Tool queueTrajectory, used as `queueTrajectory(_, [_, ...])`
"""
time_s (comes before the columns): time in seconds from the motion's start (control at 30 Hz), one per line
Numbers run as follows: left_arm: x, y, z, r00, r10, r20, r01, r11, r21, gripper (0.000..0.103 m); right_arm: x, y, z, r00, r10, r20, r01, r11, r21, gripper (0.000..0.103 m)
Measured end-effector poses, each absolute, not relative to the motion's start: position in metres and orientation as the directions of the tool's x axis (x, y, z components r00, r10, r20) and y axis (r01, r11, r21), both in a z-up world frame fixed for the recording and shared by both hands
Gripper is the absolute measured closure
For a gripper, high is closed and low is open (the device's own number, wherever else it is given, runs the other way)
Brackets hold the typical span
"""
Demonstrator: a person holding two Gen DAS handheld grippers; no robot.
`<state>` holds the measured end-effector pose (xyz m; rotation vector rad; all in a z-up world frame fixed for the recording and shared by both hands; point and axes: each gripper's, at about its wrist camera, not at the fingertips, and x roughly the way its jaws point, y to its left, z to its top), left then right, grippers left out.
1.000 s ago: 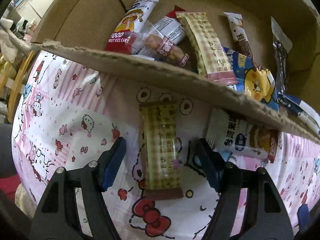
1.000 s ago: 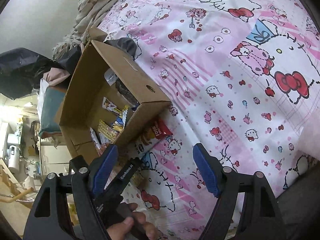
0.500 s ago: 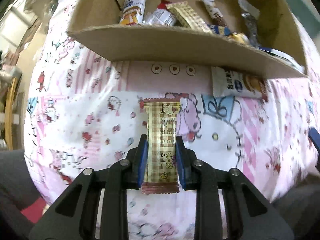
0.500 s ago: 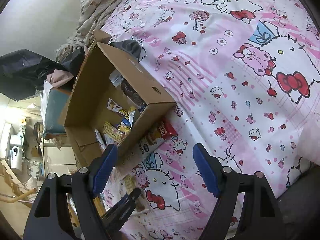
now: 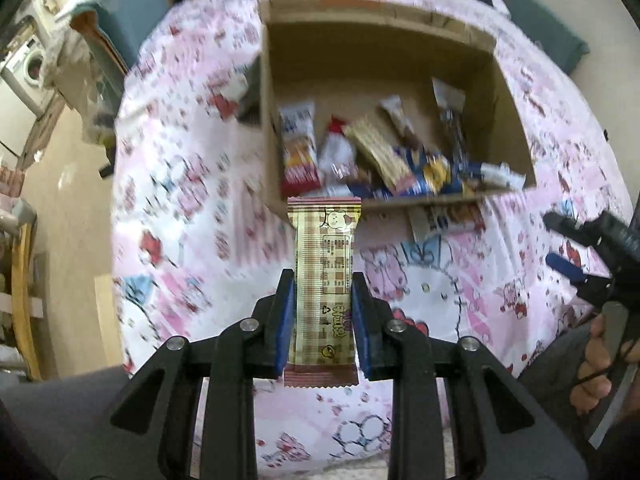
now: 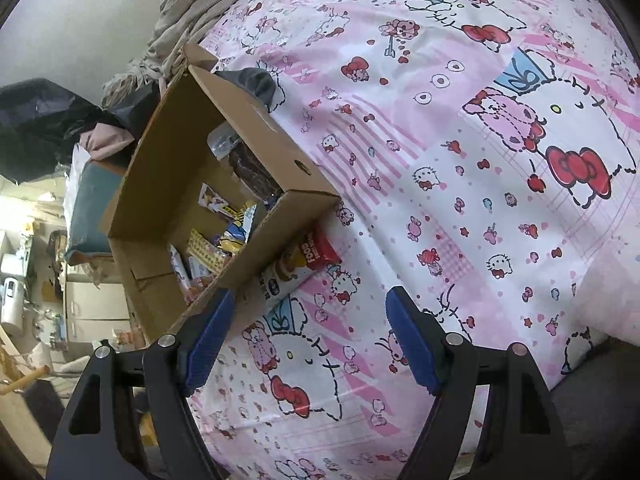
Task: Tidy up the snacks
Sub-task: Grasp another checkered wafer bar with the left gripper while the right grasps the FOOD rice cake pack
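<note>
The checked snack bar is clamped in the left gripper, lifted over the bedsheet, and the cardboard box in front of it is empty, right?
Not quite: the cardboard box is not empty. The left wrist view shows several snack packets lying in it. The rest holds: the left gripper is clamped on the checked snack bar, lifted over the bedsheet.
</note>
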<state>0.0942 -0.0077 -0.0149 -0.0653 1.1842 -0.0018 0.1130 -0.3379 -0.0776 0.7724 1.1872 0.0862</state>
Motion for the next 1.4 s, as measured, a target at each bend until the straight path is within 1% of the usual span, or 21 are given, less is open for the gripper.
queueTrajectory(0.07, [0.097, -0.003, -0.012, 0.401, -0.038, -0.915, -0.042, 0.997, -0.060, 0.080, 0.113, -0.339, -0.080, 0.399, 0.443, -0.803, 0.330, 0.747, 0.577, 0.023])
queueTrajectory(0.1, [0.100, 0.000, -0.015, 0.402, -0.049, -0.914, -0.054, 0.996, -0.078, 0.080, 0.113, -0.340, -0.081, 0.405, 0.463, -0.788, 0.332, 0.728, 0.599, 0.022])
queueTrajectory(0.17, [0.103, 0.012, -0.024, 0.390, -0.103, -0.915, -0.082, 0.986, -0.146, 0.080, 0.113, -0.341, -0.086, 0.405, 0.514, -0.756, 0.338, 0.684, 0.647, 0.021])
queueTrajectory(0.2, [0.101, 0.014, -0.026, 0.394, -0.114, -0.912, -0.091, 0.983, -0.162, 0.080, 0.113, -0.340, -0.086, 0.403, 0.509, -0.760, 0.336, 0.690, 0.641, 0.019])
queueTrajectory(0.27, [0.100, 0.020, -0.032, 0.396, -0.129, -0.909, -0.113, 0.976, -0.188, 0.080, 0.114, -0.333, -0.089, 0.379, 0.472, -0.796, 0.327, 0.736, 0.592, 0.018])
queueTrajectory(0.33, [0.100, 0.024, -0.039, 0.379, -0.166, -0.911, -0.139, 0.963, -0.233, 0.080, 0.117, -0.322, -0.095, 0.339, 0.465, -0.817, 0.308, 0.766, 0.564, 0.015])
queueTrajectory(0.4, [0.100, 0.027, -0.040, 0.372, -0.196, -0.907, -0.153, 0.951, -0.269, 0.080, 0.124, -0.301, -0.106, 0.272, 0.459, -0.846, 0.247, 0.816, 0.522, 0.004])
queueTrajectory(0.43, [0.100, 0.027, -0.039, 0.376, -0.203, -0.904, -0.153, 0.949, -0.277, 0.080, 0.126, -0.291, -0.109, 0.250, 0.441, -0.862, 0.213, 0.843, 0.493, 0.002])
queueTrajectory(0.5, [0.101, 0.029, -0.035, 0.386, -0.220, -0.896, -0.153, 0.942, -0.298, 0.080, 0.135, -0.267, -0.113, 0.229, 0.350, -0.908, 0.105, 0.919, 0.380, 0.002])
queueTrajectory(0.57, [0.101, 0.030, -0.032, 0.394, -0.234, -0.889, -0.152, 0.937, -0.314, 0.080, 0.147, -0.249, -0.112, 0.258, 0.252, -0.933, 0.027, 0.963, 0.268, 0.002])
queueTrajectory(0.67, [0.101, 0.030, -0.032, 0.394, -0.245, -0.886, -0.147, 0.935, -0.324, 0.080, 0.165, -0.244, -0.116, 0.316, 0.188, -0.930, 0.032, 0.978, 0.208, 0.002])
queueTrajectory(0.73, [0.102, 0.031, -0.034, 0.383, -0.254, -0.888, -0.152, 0.931, -0.332, 0.080, 0.176, -0.239, -0.124, 0.300, 0.191, -0.935, -0.002, 0.980, 0.200, 0.002])
queueTrajectory(0.83, [0.103, 0.031, -0.037, 0.371, -0.264, -0.890, -0.158, 0.927, -0.340, 0.080, 0.188, -0.225, -0.135, 0.274, 0.196, -0.941, -0.074, 0.980, 0.183, 0.003])
queueTrajectory(0.87, [0.103, 0.030, -0.038, 0.370, -0.265, -0.891, -0.156, 0.927, -0.340, 0.080, 0.191, -0.220, -0.137, 0.272, 0.178, -0.946, -0.097, 0.983, 0.157, 0.004])
queueTrajectory(0.93, [0.102, 0.026, -0.037, 0.374, -0.262, -0.890, -0.144, 0.931, -0.335, 0.080, 0.194, -0.212, -0.143, 0.248, 0.165, -0.955, -0.132, 0.982, 0.135, 0.010])
queueTrajectory(0.97, [0.102, 0.024, -0.036, 0.378, -0.255, -0.890, -0.136, 0.936, -0.326, 0.080, 0.193, -0.207, -0.148, 0.215, 0.176, -0.961, -0.167, 0.976, 0.142, 0.011])
queueTrajectory(1.03, [0.102, 0.020, -0.035, 0.386, -0.241, -0.891, -0.124, 0.943, -0.308, 0.080, 0.188, -0.196, -0.148, 0.205, 0.161, -0.965, -0.238, 0.965, 0.111, 0.014])
queueTrajectory(1.1, [0.104, 0.020, -0.034, 0.387, -0.249, -0.888, -0.127, 0.939, -0.319, 0.080, 0.176, -0.187, -0.144, 0.162, 0.217, -0.963, -0.304, 0.939, 0.161, 0.020])
queueTrajectory(1.17, [0.106, 0.021, -0.033, 0.390, -0.252, -0.886, -0.135, 0.936, -0.326, 0.080, 0.163, -0.178, -0.141, 0.110, 0.244, -0.964, -0.360, 0.913, 0.190, 0.024])
queueTrajectory(1.27, [0.106, 0.021, -0.031, 0.399, -0.252, -0.882, -0.137, 0.934, -0.329, 0.080, 0.138, -0.167, -0.139, 0.038, 0.257, -0.966, -0.410, 0.885, 0.220, 0.024])
queueTrajectory(1.4, [0.103, 0.028, -0.030, 0.407, -0.239, -0.882, -0.153, 0.934, -0.324, 0.080, 0.103, -0.165, -0.130, -0.073, 0.332, -0.941, -0.410, 0.850, 0.331, 0.026])
